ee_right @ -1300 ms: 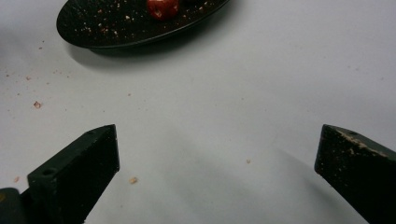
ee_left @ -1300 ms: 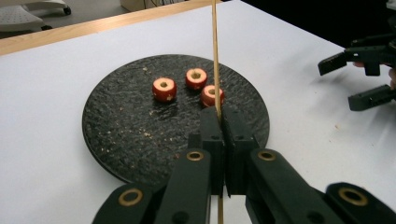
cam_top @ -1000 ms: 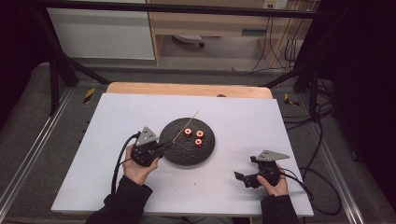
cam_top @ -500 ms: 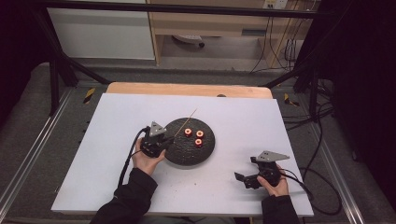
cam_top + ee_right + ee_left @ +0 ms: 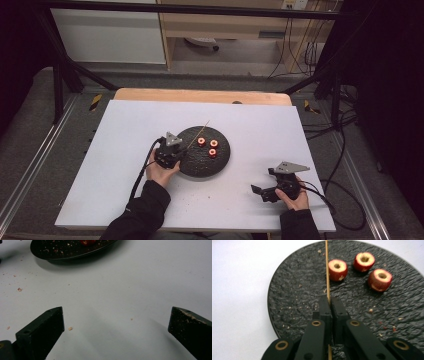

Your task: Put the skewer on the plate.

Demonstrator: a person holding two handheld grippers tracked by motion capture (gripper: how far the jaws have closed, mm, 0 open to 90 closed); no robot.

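1. Black and round, the plate (image 5: 202,152) is sitting near the middle of the white table (image 5: 125,135) in the high view. The left gripper (image 5: 176,151) is hovering at the plate's left edge, pinching a thin wooden skewer (image 5: 200,132) that is slanting away over the plate toward the far side. Red fruit pieces (image 5: 207,146) are lying on the plate just right of the skewer. The right gripper (image 5: 261,191) is resting on the table near the right corner, well apart from the plate, in the person's right hand (image 5: 295,196).

2. Seen from the left gripper view, the left gripper (image 5: 329,305) is clamping its two black jaws tight on the skewer (image 5: 327,270), which is running straight ahead from between them across the plate (image 5: 294,290). Three cored red fruit pieces (image 5: 364,267) are sitting on the far half of the plate; the skewer is passing just left of the nearest one, and I cannot tell whether it is touching it. Crumbs are dotting the plate.

3. Seen from the right gripper view, the right gripper (image 5: 116,322) is holding its jaws wide apart over bare table (image 5: 125,290), gripping nothing. The plate's edge (image 5: 72,252) is showing at the far left, with crumbs scattered on the table.
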